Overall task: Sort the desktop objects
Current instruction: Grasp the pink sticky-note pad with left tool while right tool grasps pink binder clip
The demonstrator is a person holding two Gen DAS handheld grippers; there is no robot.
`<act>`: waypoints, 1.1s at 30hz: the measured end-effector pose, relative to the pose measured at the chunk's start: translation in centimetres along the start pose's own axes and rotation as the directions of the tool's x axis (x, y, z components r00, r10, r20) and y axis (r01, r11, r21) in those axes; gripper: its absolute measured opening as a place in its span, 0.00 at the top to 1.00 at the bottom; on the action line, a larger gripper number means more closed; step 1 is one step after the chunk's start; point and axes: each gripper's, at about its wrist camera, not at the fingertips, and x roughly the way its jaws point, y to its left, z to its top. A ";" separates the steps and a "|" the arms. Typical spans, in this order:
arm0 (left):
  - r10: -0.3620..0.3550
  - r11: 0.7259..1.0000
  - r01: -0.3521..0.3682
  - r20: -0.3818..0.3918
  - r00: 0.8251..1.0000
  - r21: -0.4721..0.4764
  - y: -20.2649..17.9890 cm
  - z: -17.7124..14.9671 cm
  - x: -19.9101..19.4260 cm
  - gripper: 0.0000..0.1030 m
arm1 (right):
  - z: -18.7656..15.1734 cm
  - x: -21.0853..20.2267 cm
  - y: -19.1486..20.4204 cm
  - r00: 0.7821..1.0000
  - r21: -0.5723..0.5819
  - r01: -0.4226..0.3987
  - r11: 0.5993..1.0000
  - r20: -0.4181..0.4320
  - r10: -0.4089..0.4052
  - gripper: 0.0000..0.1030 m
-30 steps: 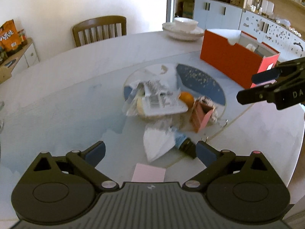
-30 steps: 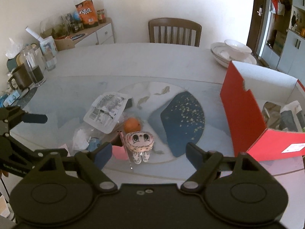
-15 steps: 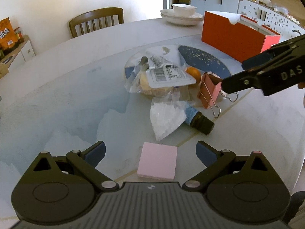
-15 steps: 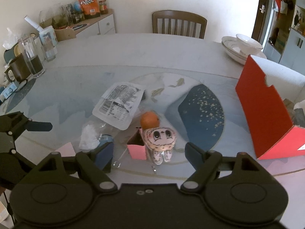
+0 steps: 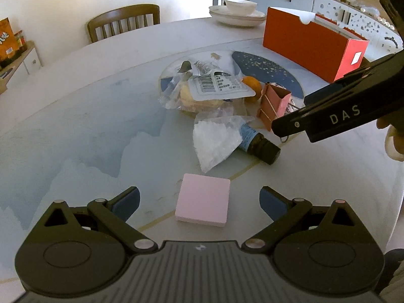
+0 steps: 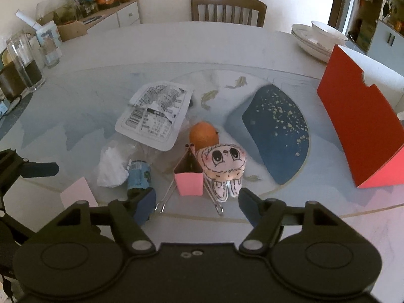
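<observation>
Left claw spread above pink pad on worktop; right claw spread, jaws just closing, before pink binder clip, touching nothing.

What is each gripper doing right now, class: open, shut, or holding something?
Left gripper: open, empty, pink pad between its jaws.
Right gripper: open, jaws just closing, holding nothing.
</observation>
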 end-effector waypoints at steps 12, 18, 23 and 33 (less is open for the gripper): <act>-0.013 1.000 0.013 -0.005 1.000 -0.018 0.0 -0.4 0.0 0.08 | -0.5 0.7 0.8 0.999 -0.020 0.009 1.000 -0.033 -0.010 0.42; 0.000 1.000 0.000 -0.012 1.000 -0.011 -0.4 -0.5 0.1 0.22 | -0.5 0.9 0.9 0.999 -0.018 0.006 1.000 -0.044 -0.007 0.42; 0.003 1.000 -0.003 -0.007 1.000 -0.009 -0.7 -0.3 -0.1 0.40 | -0.4 0.9 0.8 0.999 -0.019 0.000 1.000 -0.034 -0.001 0.43; 0.002 0.999 -0.003 -0.013 1.000 -0.046 -0.5 0.1 -0.1 0.59 | -0.3 0.2 -0.2 0.998 0.028 -0.034 0.999 -0.046 0.035 0.43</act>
